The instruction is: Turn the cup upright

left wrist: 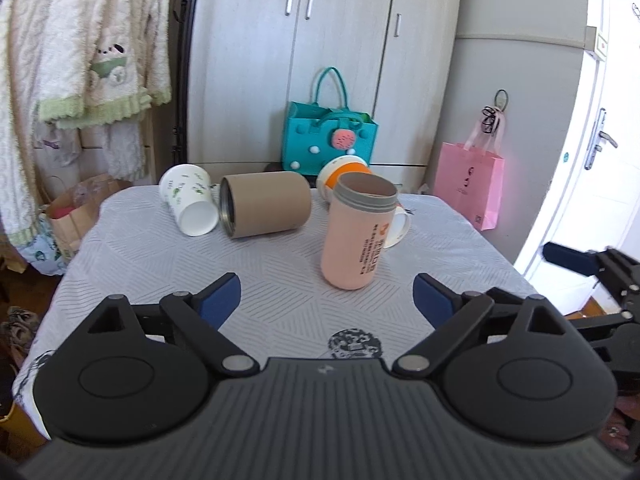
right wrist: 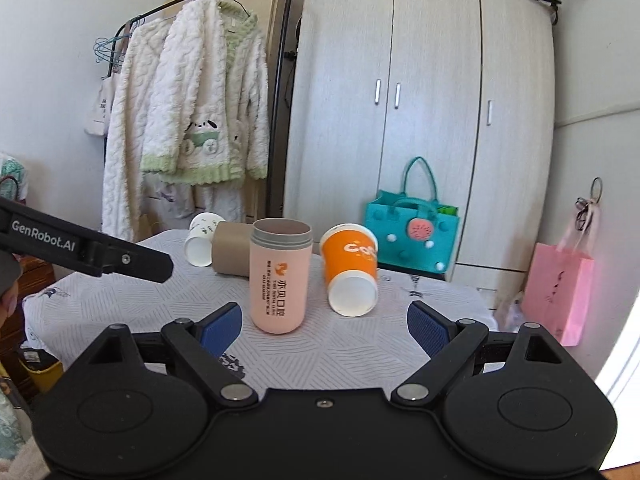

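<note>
A pink cup (left wrist: 354, 236) stood upright, mouth open, near the middle of the cloth-covered table (left wrist: 160, 280). Both the left gripper (left wrist: 326, 296) and the right gripper (right wrist: 324, 324) hovered just short of it, jaws spread wide and holding nothing. Behind the pink cup, a brown cup (left wrist: 266, 204), a white paper cup (left wrist: 190, 200) and an orange paper cup (right wrist: 352, 270) lay on their sides.

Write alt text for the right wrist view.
A pink cup stands upright on a cloth-covered table, ahead of the open, empty right hand-held gripper. An orange paper cup, a brown tube and a white paper cup lie tipped over behind it.
</note>
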